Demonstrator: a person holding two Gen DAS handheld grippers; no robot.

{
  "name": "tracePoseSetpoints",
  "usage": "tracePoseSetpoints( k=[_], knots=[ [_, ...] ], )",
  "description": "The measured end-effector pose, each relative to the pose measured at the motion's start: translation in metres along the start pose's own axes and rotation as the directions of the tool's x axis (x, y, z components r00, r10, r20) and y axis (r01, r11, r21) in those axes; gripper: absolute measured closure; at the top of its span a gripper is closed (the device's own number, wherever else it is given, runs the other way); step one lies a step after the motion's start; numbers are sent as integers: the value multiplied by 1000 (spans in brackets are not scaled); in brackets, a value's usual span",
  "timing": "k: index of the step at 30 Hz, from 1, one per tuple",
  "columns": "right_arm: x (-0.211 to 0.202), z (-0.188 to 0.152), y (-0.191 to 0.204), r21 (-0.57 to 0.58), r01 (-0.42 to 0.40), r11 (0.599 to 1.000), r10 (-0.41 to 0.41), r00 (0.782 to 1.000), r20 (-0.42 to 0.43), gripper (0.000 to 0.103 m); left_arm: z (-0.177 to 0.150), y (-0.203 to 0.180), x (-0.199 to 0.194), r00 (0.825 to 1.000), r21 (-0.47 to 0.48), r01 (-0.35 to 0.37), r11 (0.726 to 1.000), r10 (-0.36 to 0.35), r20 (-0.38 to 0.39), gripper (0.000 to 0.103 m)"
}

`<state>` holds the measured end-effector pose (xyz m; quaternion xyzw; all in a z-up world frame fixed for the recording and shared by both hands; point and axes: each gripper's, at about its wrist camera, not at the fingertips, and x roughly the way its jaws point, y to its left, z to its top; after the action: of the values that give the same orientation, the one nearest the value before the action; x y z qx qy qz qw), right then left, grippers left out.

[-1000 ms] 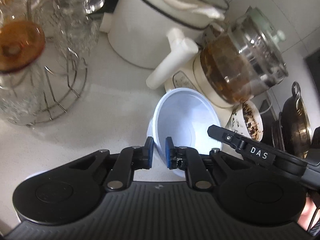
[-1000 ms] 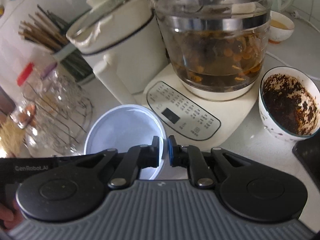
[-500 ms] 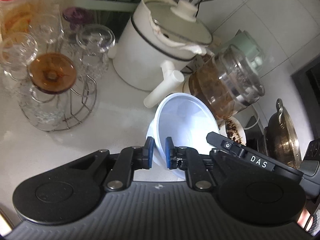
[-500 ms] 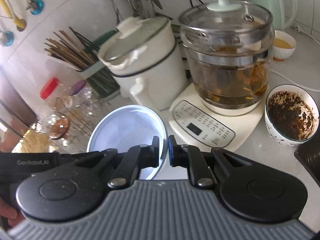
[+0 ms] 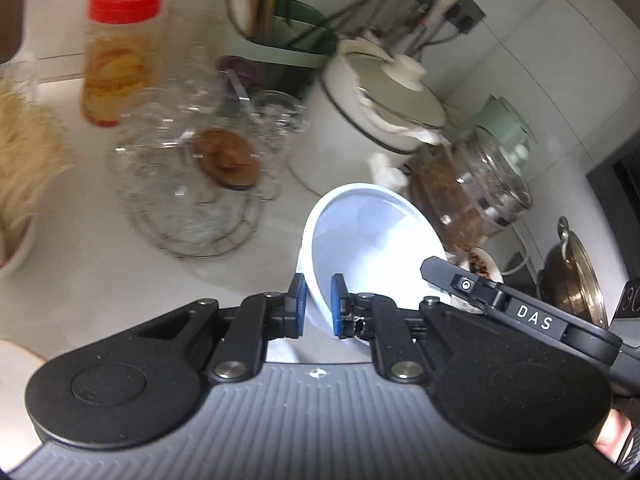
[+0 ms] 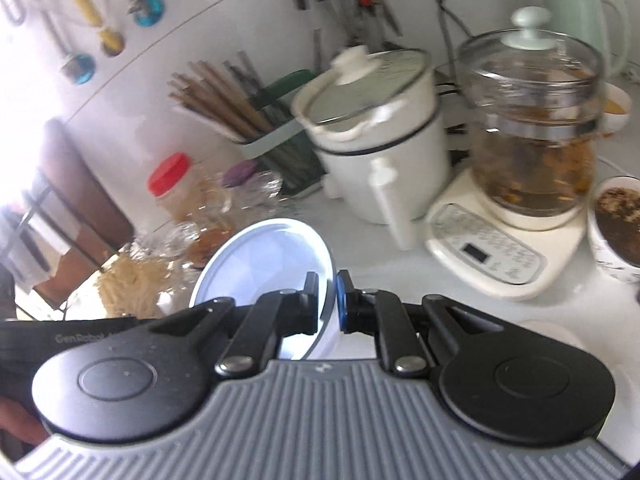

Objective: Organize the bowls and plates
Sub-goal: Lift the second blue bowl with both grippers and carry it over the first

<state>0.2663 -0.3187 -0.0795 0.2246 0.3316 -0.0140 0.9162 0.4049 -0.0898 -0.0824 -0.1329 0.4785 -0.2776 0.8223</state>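
Observation:
A white bowl (image 5: pixel 372 240) is held in the air above the white counter by both grippers. My left gripper (image 5: pixel 318 304) is shut on its near rim, one pad inside and one outside. My right gripper (image 6: pixel 328 304) is shut on the opposite rim of the same bowl (image 6: pixel 264 264). The bowl is tilted. A patterned bowl with dark dregs (image 6: pixel 618 228) stands on the counter at the right, also partly seen in the left wrist view (image 5: pixel 482 264).
A glass kettle on a cream base (image 6: pixel 528 152), a white lidded pot (image 6: pixel 380 136), a wire rack of glasses (image 5: pixel 200 176), a red-capped jar (image 5: pixel 120 52), a chopstick holder (image 6: pixel 260 128), a dish of noodles (image 6: pixel 132 284) and a metal pot (image 5: pixel 576 268) crowd the counter.
Both grippers have lifted the white bowl up and back from the counter, away from the kettle base. The view now takes in more of the counter and the wall.

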Motion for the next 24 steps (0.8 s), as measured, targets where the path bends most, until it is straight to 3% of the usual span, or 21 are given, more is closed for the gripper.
tracePoseSetpoints(
  k=[6,18,24],
  knots=[
    [19,-12,22,-23,-35,999,33,998,-57,91,-7,30,-12,999,-41,-43,998,44,2,88],
    [51,-50,28,-42,7,999,-17,965,-262,91,-36,63,3,984,-51,-112,992,104,-141,88],
    [55,-63,29,-38,20,999,-30,956,-293,91,-46,69,7,974,-48,-136,990,125,-189,88]
  ],
)
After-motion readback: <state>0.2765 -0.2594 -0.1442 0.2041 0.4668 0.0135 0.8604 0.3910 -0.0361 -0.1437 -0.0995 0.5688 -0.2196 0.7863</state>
